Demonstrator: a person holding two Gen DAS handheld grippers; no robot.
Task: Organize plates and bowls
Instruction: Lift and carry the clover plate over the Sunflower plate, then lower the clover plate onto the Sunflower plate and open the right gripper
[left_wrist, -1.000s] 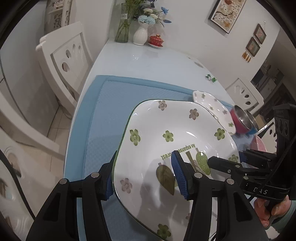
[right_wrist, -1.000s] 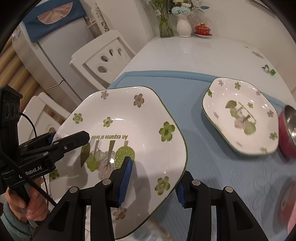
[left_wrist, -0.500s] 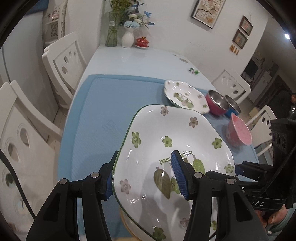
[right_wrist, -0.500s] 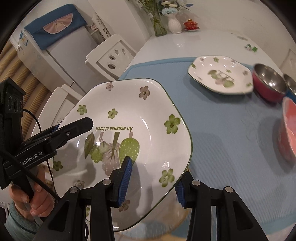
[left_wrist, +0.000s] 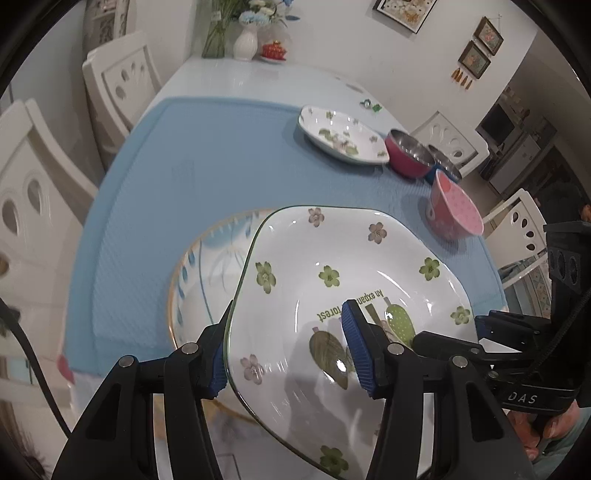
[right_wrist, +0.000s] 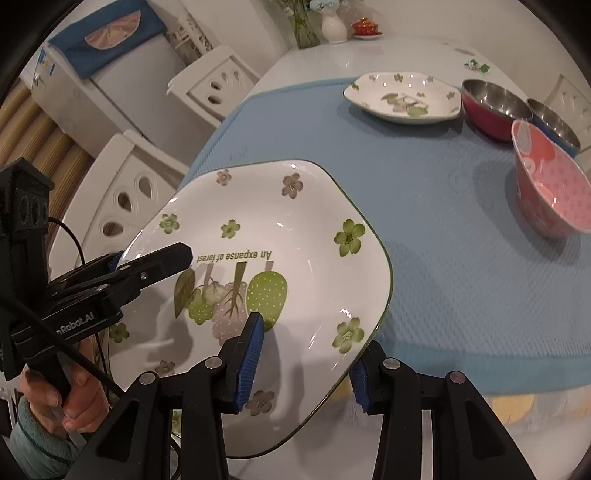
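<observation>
A large white plate (left_wrist: 351, 280) (right_wrist: 280, 229) with green flowers and a printed line of text hangs tilted above the near end of the blue mat (left_wrist: 221, 155). My left gripper (left_wrist: 286, 332) is shut on its left rim, one pad above and one below. Over at the right rim my right gripper (right_wrist: 306, 350) grips the same way. Each gripper shows in the other's view: the left gripper (right_wrist: 155, 258) and the right gripper (left_wrist: 443, 339). Beneath the held plate lies a gold-rimmed plate with blue marks (left_wrist: 207, 266), partly hidden.
At the mat's far right sit a smaller floral plate (left_wrist: 340, 134) (right_wrist: 402, 96), a red steel bowl (left_wrist: 410, 153), a blue steel bowl (left_wrist: 443, 164) and a pink dotted bowl (left_wrist: 456, 210) (right_wrist: 550, 188). White chairs (left_wrist: 118, 81) line the left side. Vases (left_wrist: 245, 44) stand at the far end.
Both grippers have carried the plate back toward the table's near end. The far dishes have receded, and the blue-marked plate has come into view beneath.
</observation>
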